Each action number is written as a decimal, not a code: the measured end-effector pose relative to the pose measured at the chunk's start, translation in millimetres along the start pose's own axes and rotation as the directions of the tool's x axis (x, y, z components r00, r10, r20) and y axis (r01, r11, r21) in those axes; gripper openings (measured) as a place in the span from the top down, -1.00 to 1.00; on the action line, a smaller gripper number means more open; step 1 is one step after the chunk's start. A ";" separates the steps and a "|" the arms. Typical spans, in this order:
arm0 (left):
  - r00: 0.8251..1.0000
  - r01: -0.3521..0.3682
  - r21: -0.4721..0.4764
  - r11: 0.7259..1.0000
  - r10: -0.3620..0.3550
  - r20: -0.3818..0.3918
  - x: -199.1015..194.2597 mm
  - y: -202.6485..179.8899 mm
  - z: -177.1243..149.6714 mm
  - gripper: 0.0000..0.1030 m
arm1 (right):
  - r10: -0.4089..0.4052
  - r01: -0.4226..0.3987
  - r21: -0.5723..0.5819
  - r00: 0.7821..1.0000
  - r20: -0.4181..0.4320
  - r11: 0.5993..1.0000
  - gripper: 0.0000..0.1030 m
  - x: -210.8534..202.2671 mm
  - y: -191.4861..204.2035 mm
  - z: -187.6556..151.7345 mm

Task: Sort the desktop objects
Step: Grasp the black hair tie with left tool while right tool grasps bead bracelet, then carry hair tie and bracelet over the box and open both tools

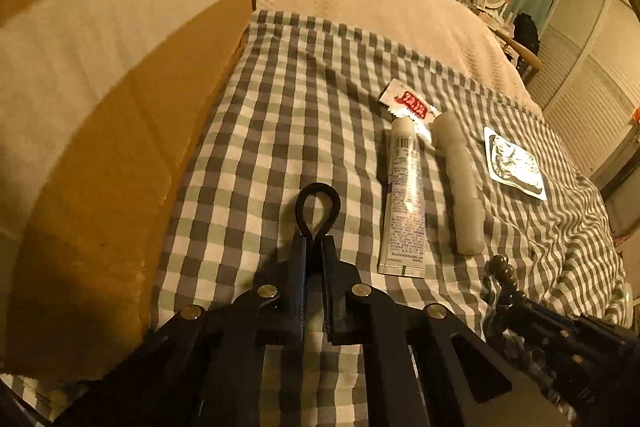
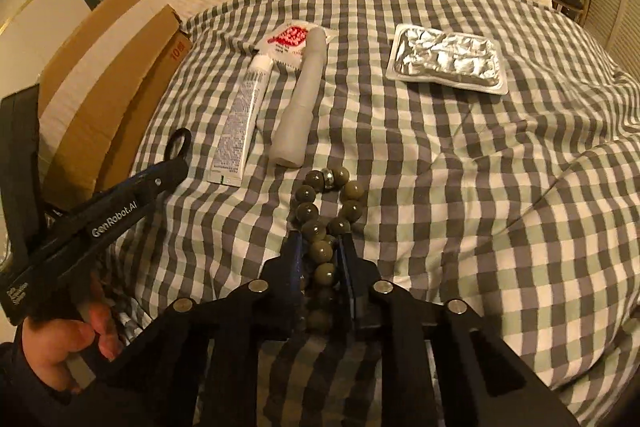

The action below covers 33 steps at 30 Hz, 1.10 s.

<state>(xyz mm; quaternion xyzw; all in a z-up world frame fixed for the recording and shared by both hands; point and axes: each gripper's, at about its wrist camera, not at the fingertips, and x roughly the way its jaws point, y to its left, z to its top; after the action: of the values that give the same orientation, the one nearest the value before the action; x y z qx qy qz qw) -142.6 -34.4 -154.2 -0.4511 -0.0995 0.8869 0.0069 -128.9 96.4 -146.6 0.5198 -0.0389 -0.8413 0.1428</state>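
My left gripper (image 1: 315, 243) is shut on a black elastic loop (image 1: 318, 209), pinching it into a teardrop that sticks out ahead of the tips over the checked cloth (image 1: 280, 115). In the right wrist view the same gripper (image 2: 176, 157) and loop (image 2: 181, 143) show at the left. My right gripper (image 2: 320, 239) is shut on a bracelet of olive-green beads (image 2: 306, 195); several beads sit between its fingers and the rest of the ring lies on the cloth in front. The bracelet (image 1: 498, 267) also shows at the lower right of the left wrist view.
A white tube (image 2: 242, 123), a pale grey cylinder (image 2: 300, 99), a red-and-white sachet (image 2: 290, 41) and a foil blister pack (image 2: 446, 59) lie on the cloth. An open cardboard box (image 1: 120, 147) stands along the left edge. A hand (image 2: 60, 343) holds the left gripper.
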 end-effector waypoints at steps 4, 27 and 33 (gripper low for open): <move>0.999 -0.004 0.028 1.000 0.003 0.036 -11.6 -5.4 0.5 0.90 | 0.020 -0.021 0.015 0.999 0.033 1.000 0.79 -12.5 -2.4 -1.8; 0.975 0.148 0.171 0.974 -0.172 0.137 -134.2 -27.8 37.4 0.90 | 0.006 0.014 -0.072 0.964 0.267 0.997 0.79 -160.5 38.1 10.8; 0.971 0.135 0.256 0.957 -0.179 0.156 -178.7 -6.9 63.1 0.90 | -0.007 0.047 -0.123 0.951 0.309 0.991 0.79 -205.8 68.0 26.5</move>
<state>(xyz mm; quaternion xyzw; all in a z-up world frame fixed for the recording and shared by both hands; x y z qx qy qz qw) -87.7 -56.6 26.0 -0.3567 -0.0260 0.9256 0.1238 -52.6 87.0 57.7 0.3726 0.0007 -0.9146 0.1568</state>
